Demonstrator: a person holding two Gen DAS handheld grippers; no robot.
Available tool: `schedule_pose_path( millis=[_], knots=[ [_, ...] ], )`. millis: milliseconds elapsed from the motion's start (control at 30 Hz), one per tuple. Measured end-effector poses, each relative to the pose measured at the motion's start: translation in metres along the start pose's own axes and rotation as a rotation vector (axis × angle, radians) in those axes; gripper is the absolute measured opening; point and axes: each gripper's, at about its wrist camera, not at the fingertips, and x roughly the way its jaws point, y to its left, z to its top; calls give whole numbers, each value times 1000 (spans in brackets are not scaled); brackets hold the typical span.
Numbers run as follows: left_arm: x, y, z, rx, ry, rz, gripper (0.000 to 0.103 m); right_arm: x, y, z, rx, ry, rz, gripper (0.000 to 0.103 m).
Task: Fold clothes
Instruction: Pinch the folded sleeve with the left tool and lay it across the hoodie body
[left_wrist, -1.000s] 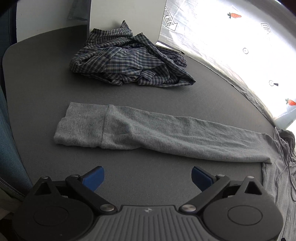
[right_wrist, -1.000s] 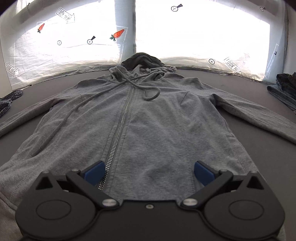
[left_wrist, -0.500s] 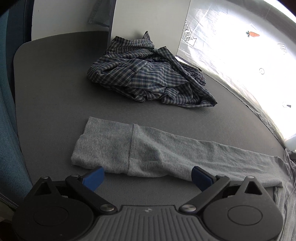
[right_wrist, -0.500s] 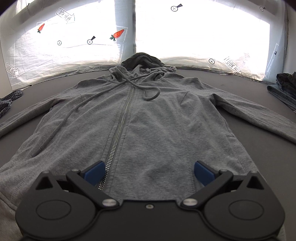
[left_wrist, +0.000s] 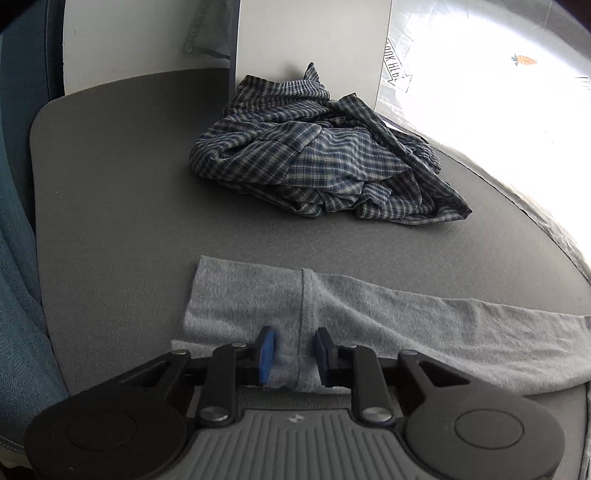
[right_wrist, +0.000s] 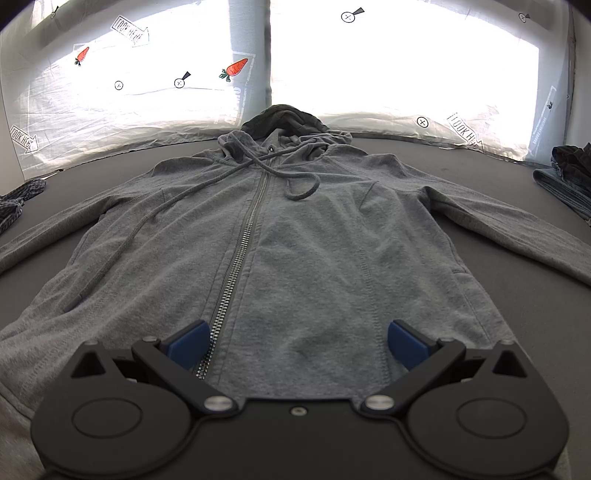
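A grey zip hoodie (right_wrist: 295, 240) lies flat and face up on the dark table, its hood at the far side. Above its lower hem, to the right of the zipper (right_wrist: 236, 269), my right gripper (right_wrist: 298, 341) hangs open and holds nothing. In the left wrist view one grey sleeve (left_wrist: 388, 314) stretches across the table. My left gripper (left_wrist: 294, 349) is down at the near edge of its cuff (left_wrist: 243, 299). Its jaws are closing, with the cuff seam in the narrow gap between the blue pads (left_wrist: 266, 349); the cloth there still looks flat.
A crumpled blue plaid shirt (left_wrist: 317, 158) lies beyond the sleeve, against a white panel (left_wrist: 306, 33). Folded denim (right_wrist: 569, 177) sits at the table's far right, and a dark garment (right_wrist: 284, 116) behind the hood. Teal cloth (left_wrist: 14, 277) hangs past the grey table's (left_wrist: 129, 184) left edge.
My left gripper moved forward and down onto the sleeve's cuff and its jaws went from wide to nearly together. The right gripper and the hoodie body stayed still.
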Motion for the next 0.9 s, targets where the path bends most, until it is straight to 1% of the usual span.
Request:
schedule_pose_path(
  millis=[67,200,233,300,367,400,433,467,500,533,567,600,633,667,733,833,900],
  knots=[
    [2,-6,3,-5,14,-22,12,0,0,0,0,0,0,103],
    [-5,-26,9,-17,19,-154,9,0,0,0,1,0,0,103],
    [-10,-36,10,-3,16,-189,9,0,0,0,1,0,0,103],
    [-22,-60,13,41,8,-284,9,0,0,0,1,0,1,103],
    [-37,-90,12,113,2,-398,8,0,0,0,1,0,1,103],
    [-45,-107,12,153,1,-458,7,0,0,0,1,0,1,103],
    [-53,-124,10,200,11,-527,3,0,0,0,1,-1,1,103],
    [-61,-142,7,249,22,-595,4,0,0,0,2,-1,1,103],
    [-68,-159,4,307,34,-645,7,0,0,0,2,-1,1,103],
    [-72,-173,-3,373,34,-670,20,0,0,0,2,0,1,103],
    [-77,-186,-9,439,34,-695,44,0,0,0,2,0,1,103],
    [-82,-198,-16,498,34,-714,54,0,0,0,3,0,1,103],
    [-83,-202,-20,514,29,-700,64,1,0,0,3,0,1,103],
    [-84,-204,-24,525,27,-688,64,1,0,0,3,0,1,103],
    [-79,-201,-23,478,64,-681,64,1,0,1,5,1,2,103],
    [-67,-187,-13,358,96,-615,64,1,0,2,7,9,2,103],
    [-60,-173,-6,322,85,-543,65,1,0,3,9,13,1,103]
  ],
)
